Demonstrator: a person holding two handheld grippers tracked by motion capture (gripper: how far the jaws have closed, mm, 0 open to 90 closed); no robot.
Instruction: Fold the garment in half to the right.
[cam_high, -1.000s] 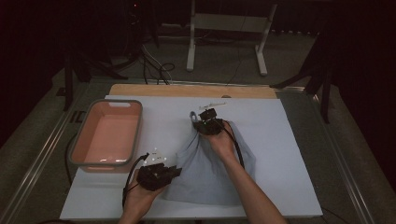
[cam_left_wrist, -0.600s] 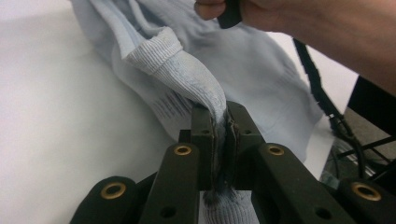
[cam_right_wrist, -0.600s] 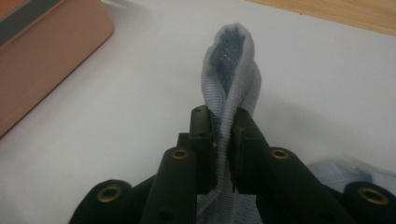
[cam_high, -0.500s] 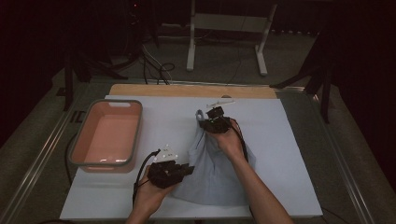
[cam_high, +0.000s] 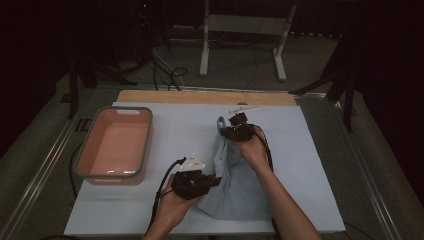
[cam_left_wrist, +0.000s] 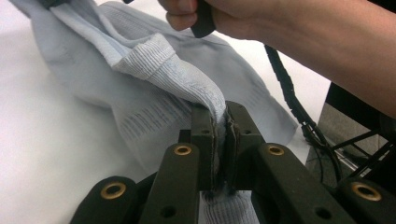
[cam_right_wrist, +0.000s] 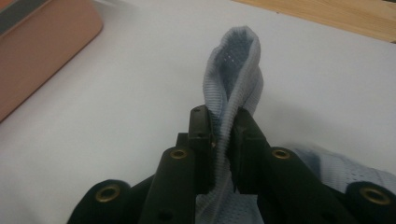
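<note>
A pale blue garment (cam_high: 235, 185) lay crumpled on the white sheet that covered the table (cam_high: 310, 150), to the right of the pink tub (cam_high: 116, 145) and well apart from it. Both claws had hold of it.

The left claw (cam_high: 216, 181), carried in the person's left hand (cam_high: 172, 207), sat at the garment's near-left edge, the side closest to the tub. In the left gripper view its jaws stood almost together, clamped on a ribbed band of the garment (cam_left_wrist: 163, 70) that rose from between the pads and ran up and away to the left. The rest of the cloth spread out behind that band on the white sheet.

The right claw (cam_high: 221, 125), in the person's right hand (cam_high: 252, 150), held the garment's far end, farther from the tub than the left claw and up toward the wooden strip (cam_high: 200, 97) at the table's back edge. In the right gripper view its jaws were likewise nearly closed, pinching a fold of mesh fabric (cam_right_wrist: 236, 70) that stood upright above the pads in a narrow loop. A corner of the tub (cam_right_wrist: 42, 42) showed at the upper left of that view, apart from the fold.

Between the two claws the cloth hung slack and wrinkled.
</note>
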